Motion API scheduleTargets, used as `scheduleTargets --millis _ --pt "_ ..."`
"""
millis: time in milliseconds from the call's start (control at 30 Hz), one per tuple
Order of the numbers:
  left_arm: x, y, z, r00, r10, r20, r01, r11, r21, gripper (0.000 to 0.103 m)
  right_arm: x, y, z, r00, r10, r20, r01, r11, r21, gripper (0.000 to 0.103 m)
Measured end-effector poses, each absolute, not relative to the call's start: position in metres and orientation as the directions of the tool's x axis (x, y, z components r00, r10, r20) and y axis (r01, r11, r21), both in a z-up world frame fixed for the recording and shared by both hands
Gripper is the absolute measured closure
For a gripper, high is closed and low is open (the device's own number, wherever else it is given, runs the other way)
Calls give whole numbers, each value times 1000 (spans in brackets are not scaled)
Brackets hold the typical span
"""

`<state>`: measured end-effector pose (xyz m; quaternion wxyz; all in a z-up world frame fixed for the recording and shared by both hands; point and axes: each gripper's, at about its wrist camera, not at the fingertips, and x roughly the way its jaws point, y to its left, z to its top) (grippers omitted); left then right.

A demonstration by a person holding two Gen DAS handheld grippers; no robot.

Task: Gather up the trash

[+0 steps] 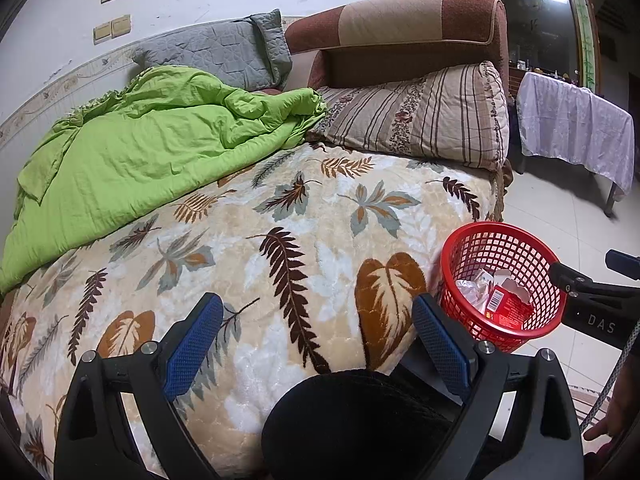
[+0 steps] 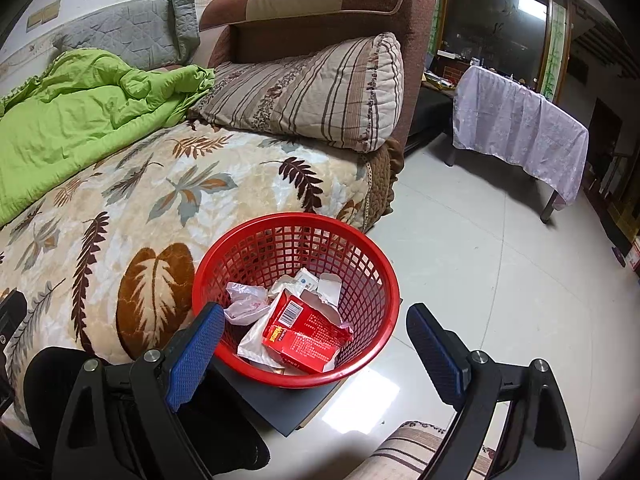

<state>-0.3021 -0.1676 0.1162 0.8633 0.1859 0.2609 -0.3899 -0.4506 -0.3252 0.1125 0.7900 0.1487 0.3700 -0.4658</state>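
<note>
Both tongs are spread wide apart with nothing between them. The left tongs (image 1: 318,344) hang over the leaf-print blanket (image 1: 280,216) on the bed, and the right tongs (image 2: 316,354) sit right above the near rim of the red mesh basket (image 2: 372,268).

The basket stands on a dark flat board (image 2: 288,404) on the tiled floor (image 2: 480,264), just beside the edge of the bed. All the trash I can see is already inside it: a torn red carton (image 2: 306,338) with a barcode on top, a crumpled pinkish plastic bag (image 2: 246,304) to its left, and some white paper scraps (image 2: 320,284) behind.

Up on the bed there's a rumpled green quilt (image 1: 140,152), a striped pillow (image 1: 420,120) against the brown headboard (image 1: 400,28), and a grey quilted pillow (image 1: 216,52) by the wall.
</note>
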Motion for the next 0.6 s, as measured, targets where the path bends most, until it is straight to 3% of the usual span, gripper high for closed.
scheduleTargets --millis 600 --pt "-303 -168 116 561 -575 -595 769 628 118 8 -452 -327 112 291 -624 -725 847 521 -108 9"
